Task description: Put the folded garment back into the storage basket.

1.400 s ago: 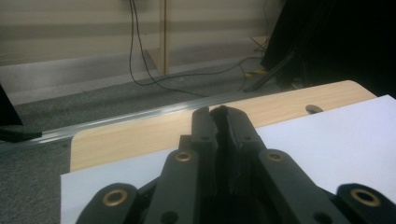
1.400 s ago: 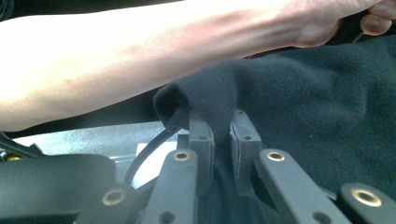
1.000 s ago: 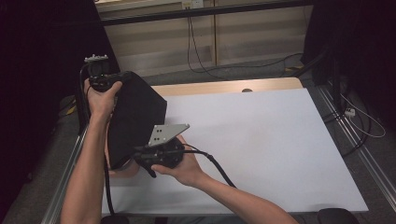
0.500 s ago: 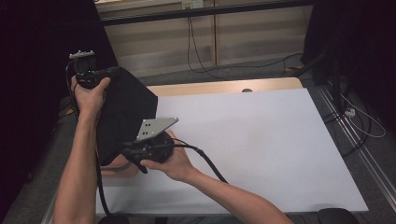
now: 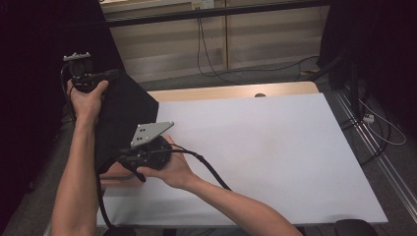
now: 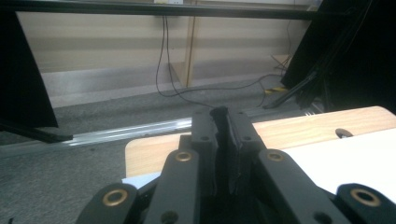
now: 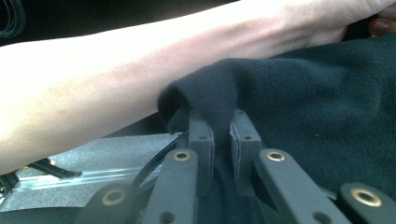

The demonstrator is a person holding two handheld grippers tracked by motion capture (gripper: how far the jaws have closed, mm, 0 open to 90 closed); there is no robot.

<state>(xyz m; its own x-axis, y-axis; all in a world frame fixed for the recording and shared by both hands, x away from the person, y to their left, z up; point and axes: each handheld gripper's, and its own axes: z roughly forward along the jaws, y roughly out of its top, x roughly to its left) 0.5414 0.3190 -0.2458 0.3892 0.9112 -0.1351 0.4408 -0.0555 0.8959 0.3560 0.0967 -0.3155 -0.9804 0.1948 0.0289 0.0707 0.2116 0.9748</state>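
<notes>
A black fleece cloth (image 5: 125, 113) hangs lifted over the table's left end, stretched between both grippers. My left gripper (image 5: 112, 75) is raised at the far left and is shut on the cloth's upper corner; in the left gripper view a thin black edge of cloth (image 6: 223, 140) sits pinched between the jaws of the left gripper (image 6: 222, 114). My right gripper (image 5: 124, 158), with its grey plate on top, is lower and nearer, shut on another corner. In the right gripper view the right gripper (image 7: 219, 122) clamps a fold of the cloth (image 7: 299, 102), with a forearm (image 7: 116, 74) crossing behind.
A white sheet (image 5: 255, 147) covers the wooden table (image 5: 221, 92), which has a small hole near its far edge. Cables (image 5: 206, 49) run across the floor beyond the table. Metal rails and dark stands (image 5: 354, 78) stand at the right.
Both hands have carried the black cloth to the left and a little up. The cloth now hangs more over the table's left edge than before.
</notes>
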